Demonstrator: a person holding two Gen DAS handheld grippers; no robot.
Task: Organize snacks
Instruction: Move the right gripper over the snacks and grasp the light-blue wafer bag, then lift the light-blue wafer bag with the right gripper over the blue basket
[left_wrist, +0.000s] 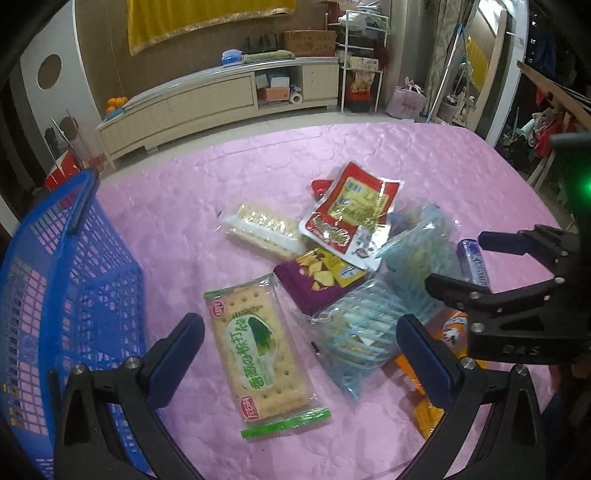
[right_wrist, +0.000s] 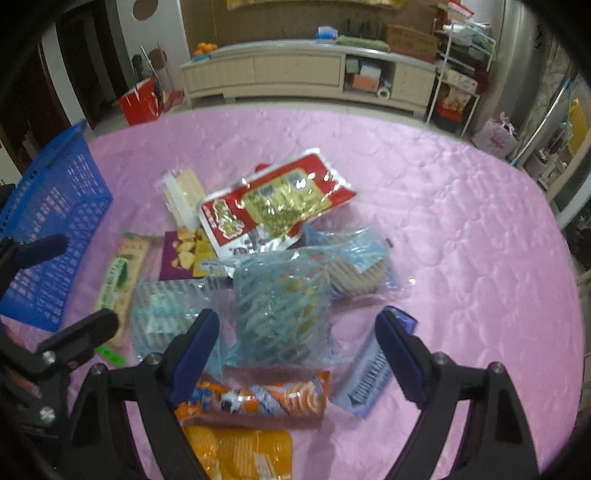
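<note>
Snack packs lie heaped on a pink quilted table (left_wrist: 192, 206). My left gripper (left_wrist: 299, 354) stands open above a green-edged cracker pack (left_wrist: 258, 354), which lies between its fingers untouched. A purple pack (left_wrist: 317, 284) and a red-and-gold pouch (left_wrist: 351, 210) lie beyond it. My right gripper (right_wrist: 297, 354) is open over a clear blue-striped bag (right_wrist: 280, 310), with an orange biscuit roll (right_wrist: 258, 397) and a blue roll (right_wrist: 365, 376) just below it. A blue plastic basket (left_wrist: 55, 280) stands at the left. The right gripper (left_wrist: 491, 273) also shows in the left wrist view.
A clear pack of pale wafers (left_wrist: 264, 229) lies behind the heap. An orange pack (right_wrist: 236, 454) sits at the near edge. Behind the table are a cream low cabinet (left_wrist: 207, 103), a white rack (left_wrist: 364, 62) and a red bag (right_wrist: 140, 99) on the floor.
</note>
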